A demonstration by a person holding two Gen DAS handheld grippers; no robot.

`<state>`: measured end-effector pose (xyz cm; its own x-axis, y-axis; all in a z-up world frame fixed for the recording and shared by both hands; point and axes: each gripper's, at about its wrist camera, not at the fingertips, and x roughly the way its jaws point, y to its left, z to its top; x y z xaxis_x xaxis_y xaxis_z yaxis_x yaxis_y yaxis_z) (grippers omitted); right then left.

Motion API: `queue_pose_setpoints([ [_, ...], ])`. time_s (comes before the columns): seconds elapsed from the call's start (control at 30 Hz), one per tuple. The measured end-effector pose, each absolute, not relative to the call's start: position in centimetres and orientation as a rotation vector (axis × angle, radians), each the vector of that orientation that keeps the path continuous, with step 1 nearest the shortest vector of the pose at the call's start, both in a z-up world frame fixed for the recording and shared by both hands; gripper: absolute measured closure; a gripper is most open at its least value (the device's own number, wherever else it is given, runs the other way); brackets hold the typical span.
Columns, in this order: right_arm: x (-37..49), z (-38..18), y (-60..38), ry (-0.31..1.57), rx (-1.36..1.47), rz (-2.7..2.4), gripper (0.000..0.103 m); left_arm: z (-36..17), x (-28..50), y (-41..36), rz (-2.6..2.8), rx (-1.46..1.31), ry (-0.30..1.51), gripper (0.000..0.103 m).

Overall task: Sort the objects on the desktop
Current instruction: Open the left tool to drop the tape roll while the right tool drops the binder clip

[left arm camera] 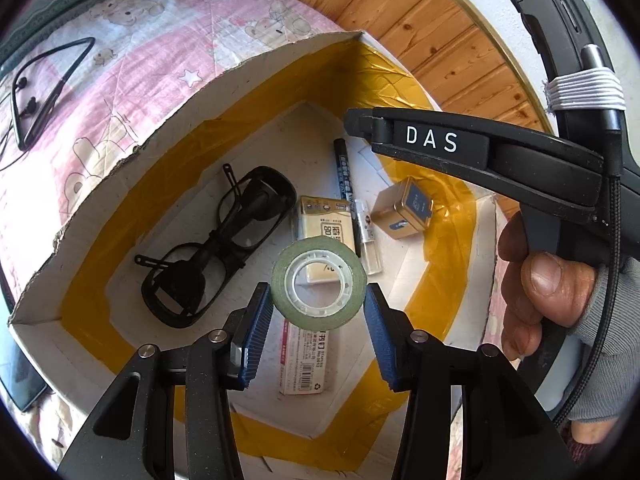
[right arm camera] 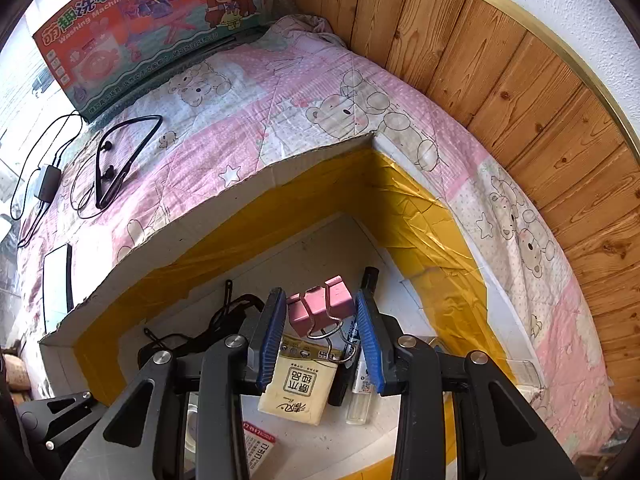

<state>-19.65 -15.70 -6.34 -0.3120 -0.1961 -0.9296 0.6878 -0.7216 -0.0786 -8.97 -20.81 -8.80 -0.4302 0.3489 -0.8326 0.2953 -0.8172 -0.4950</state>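
My left gripper [left arm camera: 318, 300] is shut on a green tape roll [left arm camera: 280, 276] with a white core, held above a white cardboard box [left arm camera: 120, 160] lined with yellow tape. My right gripper [right arm camera: 322, 312] is shut on a pink binder clip [right arm camera: 320, 304] over the same box [right arm camera: 200, 216]. On the box floor lie black glasses [left arm camera: 216, 240], a black pen [left arm camera: 344, 172], a tissue packet [left arm camera: 324, 220], a small gold and blue cube tin [left arm camera: 404, 212], a clear tube [left arm camera: 370, 240] and a staples box [left arm camera: 304, 360]. The tissue packet [right arm camera: 300, 384] lies right under the clip.
The box rests on a pink bear-print quilt [right arm camera: 280, 92]. Black neckband earphones [right arm camera: 120, 156] and a phone [right arm camera: 58, 280] lie on the quilt to the left. A toy washing machine carton [right arm camera: 140, 20] stands behind. A wood panel wall [right arm camera: 520, 120] runs on the right. A hand [left arm camera: 536, 280] holds the right gripper's handle.
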Motion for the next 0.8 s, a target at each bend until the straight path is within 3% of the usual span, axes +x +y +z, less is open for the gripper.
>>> queue_pose_setpoints([
  [0.6, -21.8, -8.3, -16.3, 0.706, 1.388, -2.068, 0.064, -8.9, -9.6, -20.9, 2.431, -1.691, -0.906, 0.053],
  [0.8, -21.7, -7.9, -15.8, 0.685, 1.389, -2.077, 0.059, -8.9, -9.7, -20.6, 2.422, -1.690, -0.893, 0.052],
])
